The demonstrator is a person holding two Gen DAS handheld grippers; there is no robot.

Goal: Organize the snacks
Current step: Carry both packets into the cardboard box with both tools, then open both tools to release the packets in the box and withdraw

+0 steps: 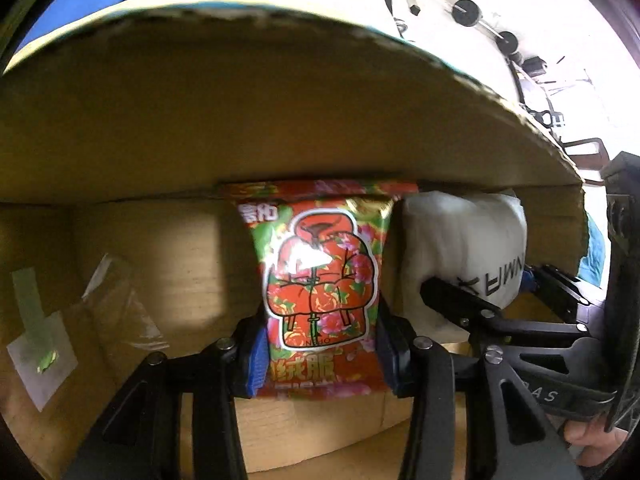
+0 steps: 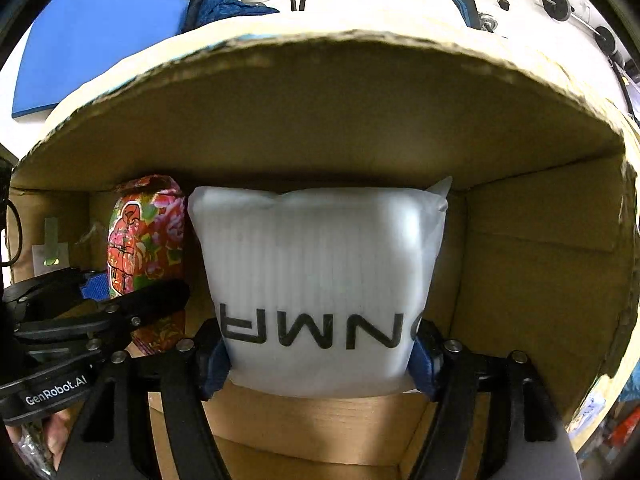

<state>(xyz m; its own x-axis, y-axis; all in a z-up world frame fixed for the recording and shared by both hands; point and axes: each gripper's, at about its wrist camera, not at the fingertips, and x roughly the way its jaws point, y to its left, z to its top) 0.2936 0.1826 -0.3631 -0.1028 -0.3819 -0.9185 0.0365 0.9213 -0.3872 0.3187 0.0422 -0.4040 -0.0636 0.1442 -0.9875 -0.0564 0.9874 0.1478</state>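
Note:
A red floral snack pack [image 1: 320, 276] stands upright inside the open cardboard box [image 1: 200, 120], against its far wall. My left gripper [image 1: 322, 344] is shut on the pack's lower half, a blue pad on each side. To its right a white pack with black letters [image 2: 316, 264] leans on the same wall of the box [image 2: 320, 120]. My right gripper [image 2: 320, 360] has its blue pads [image 2: 218, 364] against the white pack's lower sides. The floral pack [image 2: 148, 240] and the left gripper's fingers [image 2: 152, 300] show at the left of the right wrist view.
A piece of tape and a white label [image 1: 40, 352] stick to the box's inner left side. Outside the box lie a blue mat [image 2: 92, 48], blue fabric [image 2: 224, 8] and dumbbells [image 1: 466, 12] on a white floor. The box's right inner side [image 2: 540, 260] has free room.

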